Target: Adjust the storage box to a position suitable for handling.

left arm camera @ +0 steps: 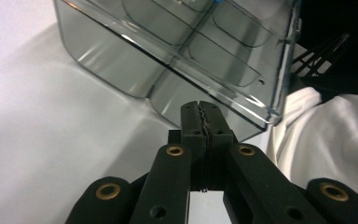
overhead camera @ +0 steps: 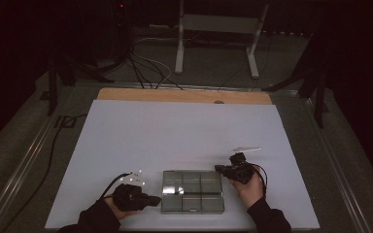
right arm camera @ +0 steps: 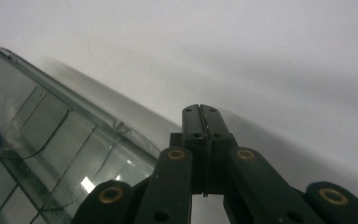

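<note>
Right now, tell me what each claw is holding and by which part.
Nothing is held. The left claw and right claw are shut on nothing, one at each side of the clear compartment box.

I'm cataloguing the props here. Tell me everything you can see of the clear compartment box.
The compartment box is a flat, smoky see-through plastic case, rectangular with rounded corners, split by dividers into several cells. Its lid looks closed. It lies flat on the white table sheet near the front edge, between the two grippers. The left gripper's shut fingers sit right at its side wall; contact is unclear.

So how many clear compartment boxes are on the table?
1: the box lies near the table's front edge, between the left gripper and right gripper, both with fingers shut.
</note>
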A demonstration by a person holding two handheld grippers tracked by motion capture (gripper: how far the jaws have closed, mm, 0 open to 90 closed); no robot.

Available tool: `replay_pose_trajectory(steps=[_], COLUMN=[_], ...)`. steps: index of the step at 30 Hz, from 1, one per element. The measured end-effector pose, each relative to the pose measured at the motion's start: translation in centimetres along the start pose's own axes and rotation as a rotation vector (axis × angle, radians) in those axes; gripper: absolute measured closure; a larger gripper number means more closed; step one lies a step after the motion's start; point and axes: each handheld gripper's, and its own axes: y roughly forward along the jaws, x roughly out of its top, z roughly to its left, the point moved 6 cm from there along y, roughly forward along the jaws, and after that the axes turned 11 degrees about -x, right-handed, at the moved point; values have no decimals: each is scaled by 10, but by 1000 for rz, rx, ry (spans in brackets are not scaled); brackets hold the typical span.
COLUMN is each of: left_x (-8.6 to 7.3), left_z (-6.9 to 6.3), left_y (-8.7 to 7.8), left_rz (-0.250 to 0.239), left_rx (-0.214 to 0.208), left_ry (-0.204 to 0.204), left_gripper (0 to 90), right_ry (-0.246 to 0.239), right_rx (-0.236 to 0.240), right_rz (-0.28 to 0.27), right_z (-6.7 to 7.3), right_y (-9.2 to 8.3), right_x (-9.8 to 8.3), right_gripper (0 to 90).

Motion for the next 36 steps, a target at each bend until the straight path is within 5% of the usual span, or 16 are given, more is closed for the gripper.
replay_pose_trajectory(steps=[5, 16, 21, 29, 36], left_x=[1, 16, 25, 35, 36], left_z=[10, 11, 6, 1, -8], left_y=[-11, -36, -44, -54, -55], left_rz=[-23, -77, -109, -127, -115], left_rx=[27, 42, 52, 53, 41], left_ry=[-17, 10, 62, 108, 153], left_gripper=[900, 812, 693, 450, 242], right_ry=[-12, -82, -129, -179, -262], right_rx=[16, 107, 138, 247, 293], right_rz=[-53, -119, -124, -164, -184], right_z=[-4, 0, 5, 12, 20], right_y=[-7, -27, -32, -50, -61], right_x=[10, 20, 21, 20, 10], right_gripper=[880, 639, 542, 226, 112])
